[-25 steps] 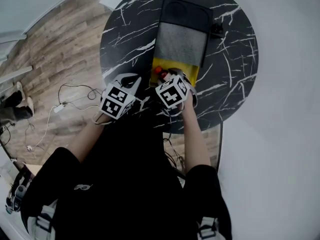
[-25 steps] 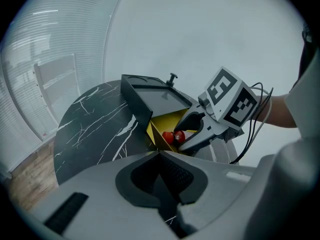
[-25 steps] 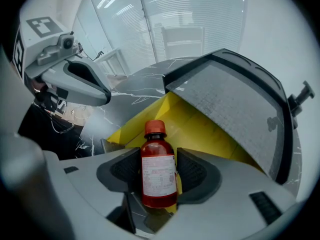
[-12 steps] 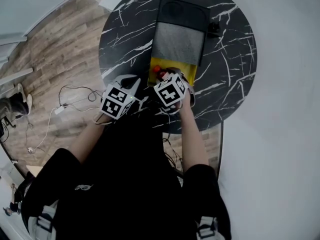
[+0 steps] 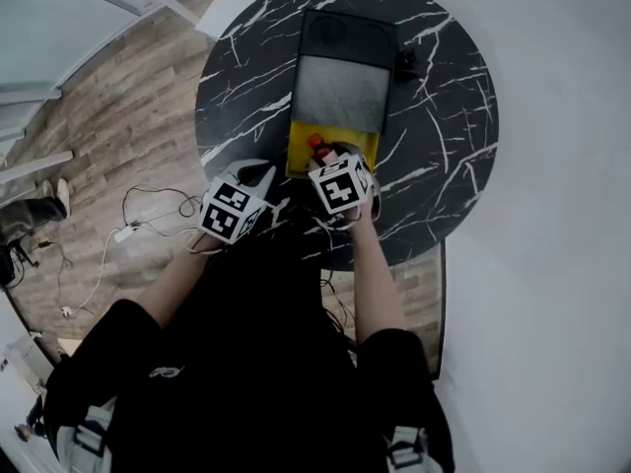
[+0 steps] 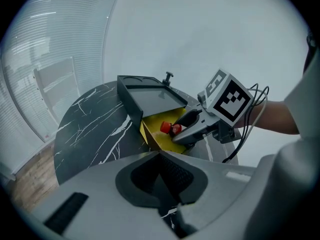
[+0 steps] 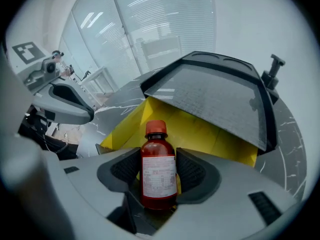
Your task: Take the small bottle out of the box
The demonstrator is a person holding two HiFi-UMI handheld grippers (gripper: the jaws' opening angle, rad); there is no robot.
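The right gripper [image 7: 160, 171] has its fingers clamped on the bottle [image 7: 158, 156], which stands upright at the near end of the open yellow box [image 7: 205, 131], seemingly not yet clear of it. The left gripper [image 6: 161, 184] hangs left of it, fingers together and empty. This looks like the lift-out step; next, raise the bottle straight up over the box wall without loosening the grip.

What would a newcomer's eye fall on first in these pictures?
Probably the small amber bottle with a red cap and white label, held upright between the jaws of the right gripper. Just beyond it is the bright yellow box with its dark grey lid open, standing on the round black marble-patterned table.
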